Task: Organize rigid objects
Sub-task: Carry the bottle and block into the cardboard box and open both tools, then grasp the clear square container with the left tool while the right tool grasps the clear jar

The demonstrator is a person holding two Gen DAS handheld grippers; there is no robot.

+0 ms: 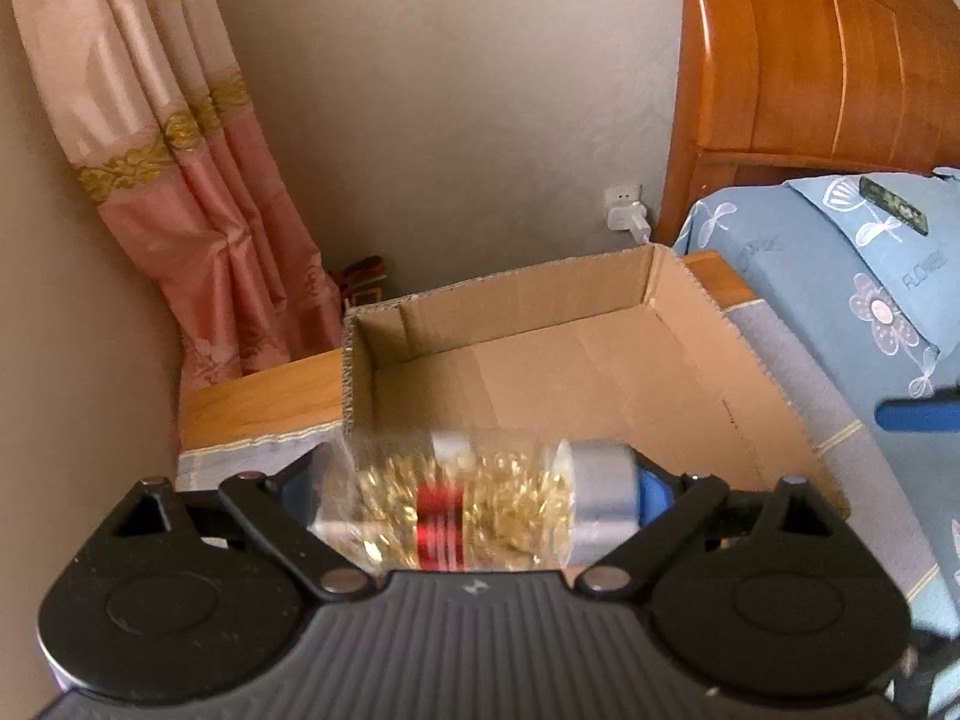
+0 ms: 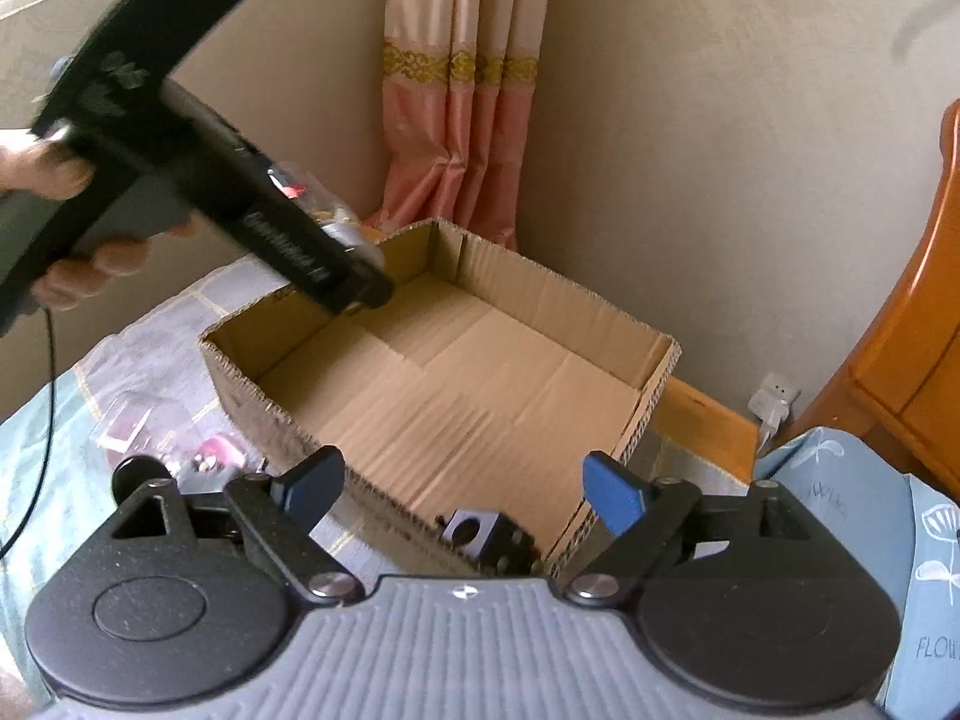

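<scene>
Left wrist: left gripper angling down at cardboard box, clamping blurred glitter jar; right gripper gaping empty.

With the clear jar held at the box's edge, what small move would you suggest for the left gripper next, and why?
Probably carry the jar a little farther over the cardboard box before lowering it: the left gripper holds it lengthwise at the near wall, and the floor beyond looks bare.
</scene>
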